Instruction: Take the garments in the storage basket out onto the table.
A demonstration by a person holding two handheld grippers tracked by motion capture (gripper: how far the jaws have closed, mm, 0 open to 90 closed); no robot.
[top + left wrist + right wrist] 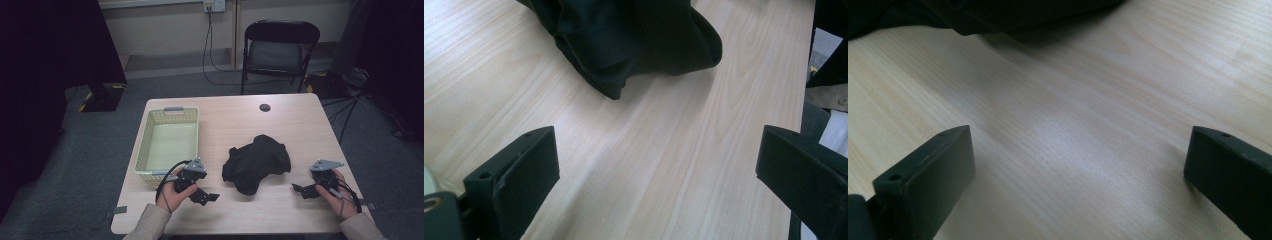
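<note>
A crumpled black garment [256,162] lies mid-table between two hand-held grippers — left gripper [204,196] and right gripper [303,190], both with jaws spread and empty, each pointing inward; the left looks slightly nearer

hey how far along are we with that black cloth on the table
Nothing looks done yet: the black cloth lies crumpled on the table, and the basket is empty. The left gripper and right gripper sit open on either side, touching nothing. Gripping and handling the cloth is all left.
</note>
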